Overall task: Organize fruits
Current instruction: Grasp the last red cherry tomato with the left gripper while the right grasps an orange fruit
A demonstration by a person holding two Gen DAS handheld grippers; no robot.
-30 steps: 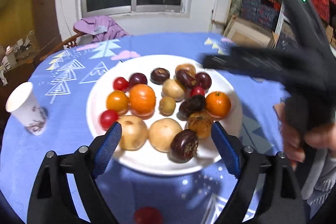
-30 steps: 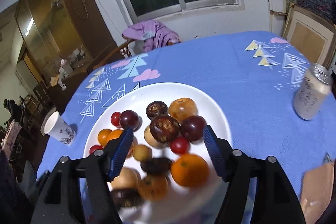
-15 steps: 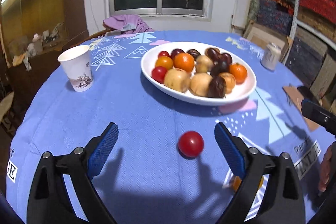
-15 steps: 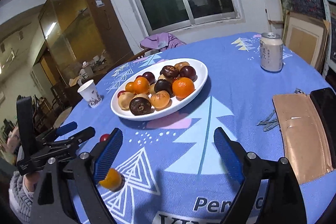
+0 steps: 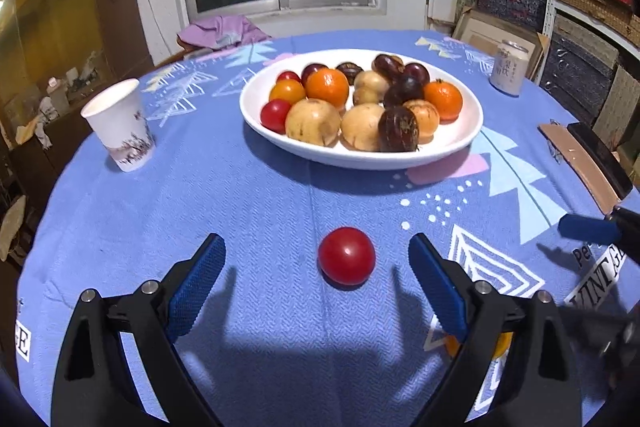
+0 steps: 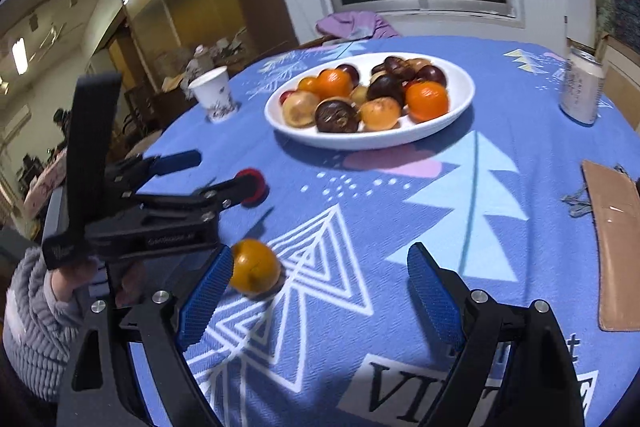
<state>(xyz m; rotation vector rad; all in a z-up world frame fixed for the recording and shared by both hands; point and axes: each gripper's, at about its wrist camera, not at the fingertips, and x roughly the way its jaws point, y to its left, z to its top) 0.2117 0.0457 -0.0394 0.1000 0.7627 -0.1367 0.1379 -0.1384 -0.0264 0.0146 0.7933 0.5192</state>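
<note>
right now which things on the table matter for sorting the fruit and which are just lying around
For the job:
- white plate of fruit
- loose red tomato
- loose orange fruit
- left gripper, open
- right gripper, open

Just lying about:
- paper cup
- drink can
- brown wallet
- purple cloth

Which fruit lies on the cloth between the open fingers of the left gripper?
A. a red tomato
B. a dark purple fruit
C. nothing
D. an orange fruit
A: in the left wrist view the red tomato sits on the tablecloth ahead of the open left gripper, lined up between its fingers, apart from both pads; the orange fruit lies by the right gripper instead.
</note>
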